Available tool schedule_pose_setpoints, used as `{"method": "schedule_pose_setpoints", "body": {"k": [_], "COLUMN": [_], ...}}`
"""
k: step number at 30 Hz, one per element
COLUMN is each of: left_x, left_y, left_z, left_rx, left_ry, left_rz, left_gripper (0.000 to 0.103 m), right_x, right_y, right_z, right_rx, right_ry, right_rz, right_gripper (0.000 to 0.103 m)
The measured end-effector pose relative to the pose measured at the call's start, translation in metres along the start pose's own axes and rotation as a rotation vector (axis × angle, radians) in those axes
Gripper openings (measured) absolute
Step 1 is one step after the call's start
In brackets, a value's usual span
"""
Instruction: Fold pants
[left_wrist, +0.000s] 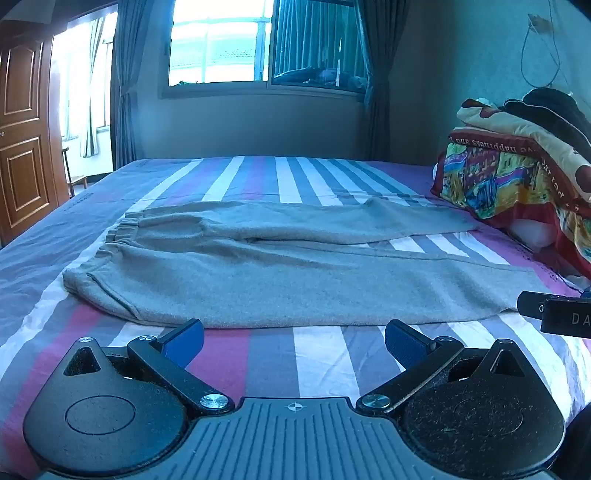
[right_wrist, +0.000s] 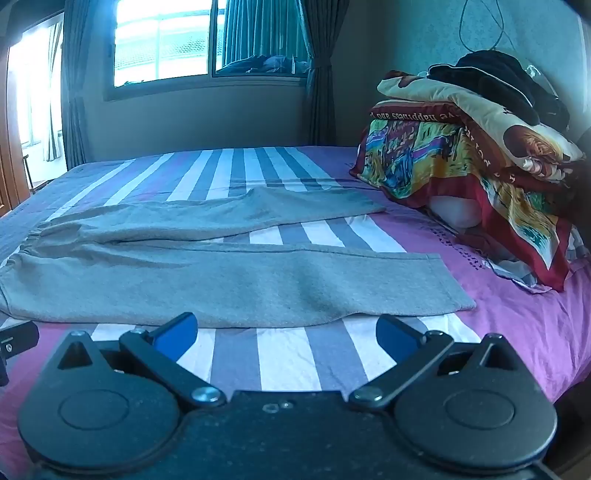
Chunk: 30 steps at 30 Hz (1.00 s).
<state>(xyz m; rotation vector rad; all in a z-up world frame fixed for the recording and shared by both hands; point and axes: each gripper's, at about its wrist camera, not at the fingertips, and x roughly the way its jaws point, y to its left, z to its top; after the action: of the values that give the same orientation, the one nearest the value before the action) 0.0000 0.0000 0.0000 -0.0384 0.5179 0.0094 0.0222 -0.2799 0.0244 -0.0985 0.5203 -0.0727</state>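
Grey pants (left_wrist: 280, 273) lie flat across the striped bed, waistband at the left, both legs running right and spread in a narrow V. The same pants (right_wrist: 221, 273) fill the middle of the right wrist view, with the near leg's cuff at the right. My left gripper (left_wrist: 293, 341) hovers just short of the near leg's edge, open, blue pads wide apart with only bedsheet between them. My right gripper (right_wrist: 286, 332) stands likewise open before the near leg, further toward the cuff. Part of the right gripper (left_wrist: 554, 312) shows at the left wrist view's right edge.
A pile of colourful blankets and pillows (right_wrist: 472, 162) with dark clothing on top sits at the bed's right end. The striped sheet (left_wrist: 258, 177) stretches beyond the pants to a wall with a window (left_wrist: 221, 40). A wooden door (left_wrist: 22, 125) stands at the left.
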Motion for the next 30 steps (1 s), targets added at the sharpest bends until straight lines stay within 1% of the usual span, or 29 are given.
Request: {"method": "schedule_pose_setpoints", "body": {"k": [6, 8, 18, 22, 30], "left_x": [-0.0012, -0.0037, -0.0021, -0.0020, -0.0026], "left_y": [-0.0014, 0.0006, 0.0015, 0.0009, 0.0009], "left_z": [0.0002, 0.0047, 0.0005, 0.0006, 0.0010], "left_rx": [0.001, 0.002, 0.005, -0.005, -0.017], "left_ry": [-0.001, -0.003, -0.021, -0.008, -0.010], "left_rz": [0.002, 0.003, 0.005, 0.003, -0.004], "left_gripper": [0.103, 0.103, 0.103, 0.103, 0.103], "right_x": [0.0000, 0.0001, -0.0003, -0.0006, -0.0007], "right_y": [0.0006, 0.0002, 0.0004, 0.0013, 0.0016], "right_z": [0.0002, 0.0003, 0.0007, 0.0011, 0.0015], "right_rx": [-0.001, -0.001, -0.001, 0.000, 0.000], "right_ry": [0.000, 0.000, 0.001, 0.000, 0.001], "right_rz": [0.000, 0.001, 0.004, 0.004, 0.004], "right_gripper": [0.102, 0.102, 0.102, 0.102, 0.102]}}
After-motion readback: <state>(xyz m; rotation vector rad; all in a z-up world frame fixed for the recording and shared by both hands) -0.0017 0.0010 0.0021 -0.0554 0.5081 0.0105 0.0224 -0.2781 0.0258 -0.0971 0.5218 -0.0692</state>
